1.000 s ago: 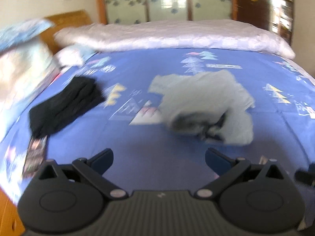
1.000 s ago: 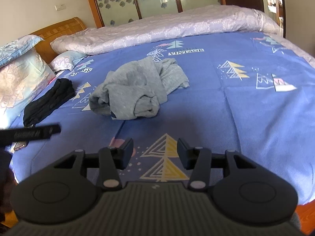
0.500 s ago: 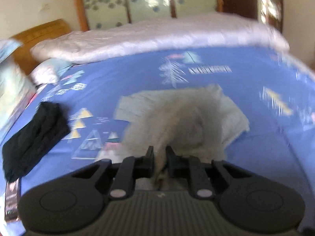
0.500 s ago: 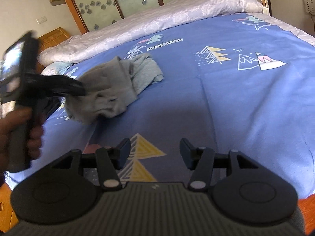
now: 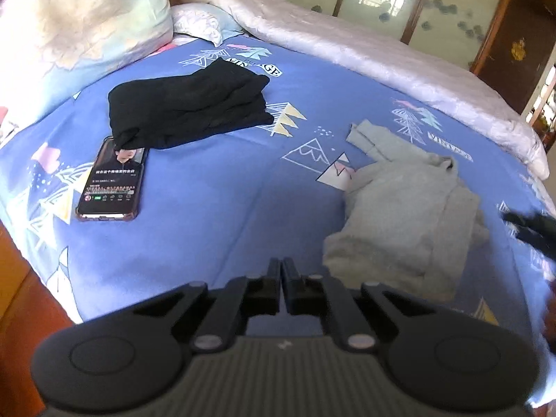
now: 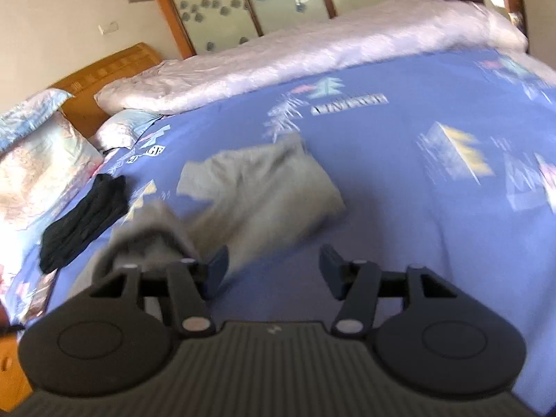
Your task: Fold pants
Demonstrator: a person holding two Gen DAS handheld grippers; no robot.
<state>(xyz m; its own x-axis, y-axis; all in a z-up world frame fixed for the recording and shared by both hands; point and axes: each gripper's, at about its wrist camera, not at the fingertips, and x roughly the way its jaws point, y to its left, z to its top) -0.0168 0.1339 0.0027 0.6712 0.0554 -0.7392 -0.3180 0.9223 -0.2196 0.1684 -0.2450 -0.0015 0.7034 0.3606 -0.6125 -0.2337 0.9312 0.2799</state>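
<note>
The grey pants (image 5: 406,215) lie crumpled on the blue patterned sheet (image 5: 208,229). My left gripper (image 5: 281,267) is shut just left of their near edge, and no cloth shows between its fingers. In the right wrist view the pants (image 6: 264,191) are blurred, spread ahead and to the left. My right gripper (image 6: 274,260) is open and its jaws are opening. Its left finger (image 6: 219,260) overlaps the cloth's near edge, and mostly blue sheet shows in the gap. A bunched grey end (image 6: 149,232) lies in front of that finger's arm.
A folded black garment (image 5: 187,111) lies at the back left, with a lit phone (image 5: 111,180) in front of it. Pillows (image 5: 80,24) and a rolled pale quilt (image 5: 382,55) line the far side. The wooden bed edge (image 5: 21,278) drops off at left.
My left gripper went from wide open to shut around the grey cloth, then swung left off it, still shut. My right gripper moved in towards the pants and its jaws widened.
</note>
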